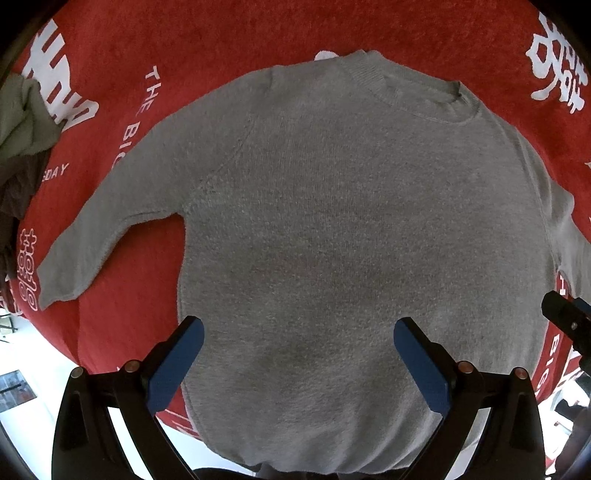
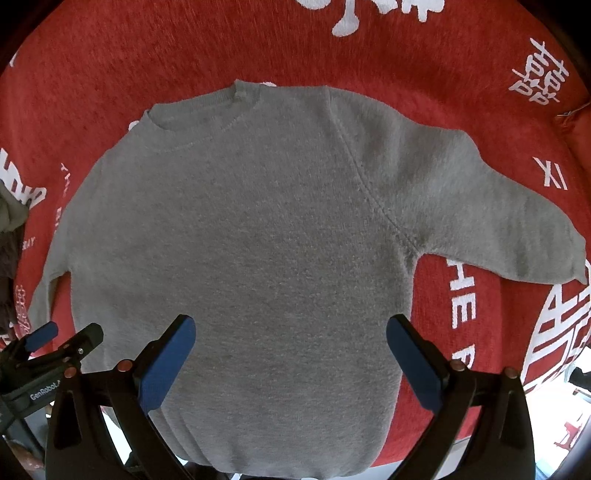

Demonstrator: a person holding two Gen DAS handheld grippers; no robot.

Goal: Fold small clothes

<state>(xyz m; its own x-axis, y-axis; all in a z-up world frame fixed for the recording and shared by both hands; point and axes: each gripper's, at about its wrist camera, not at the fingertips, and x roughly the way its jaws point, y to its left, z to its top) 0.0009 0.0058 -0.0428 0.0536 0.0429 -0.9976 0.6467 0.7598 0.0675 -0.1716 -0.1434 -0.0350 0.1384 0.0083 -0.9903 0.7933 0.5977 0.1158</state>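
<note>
Sweater flat, fold not started.
Our left tongs (image 1: 297, 347) and right tongs (image 2: 290, 345) hover spread above the grey sweater (image 1: 351, 229) lying face-down on the red cloth (image 1: 229, 33). Risk: pinching cloth with knit, dragging both.

A small grey knit sweater (image 1: 332, 221) lies flat, unfolded, sleeves spread, neckline far.

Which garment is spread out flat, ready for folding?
The grey sweater lies flat on the red cloth; the crumpled clothes at the left edge are bunched in a heap.
</note>
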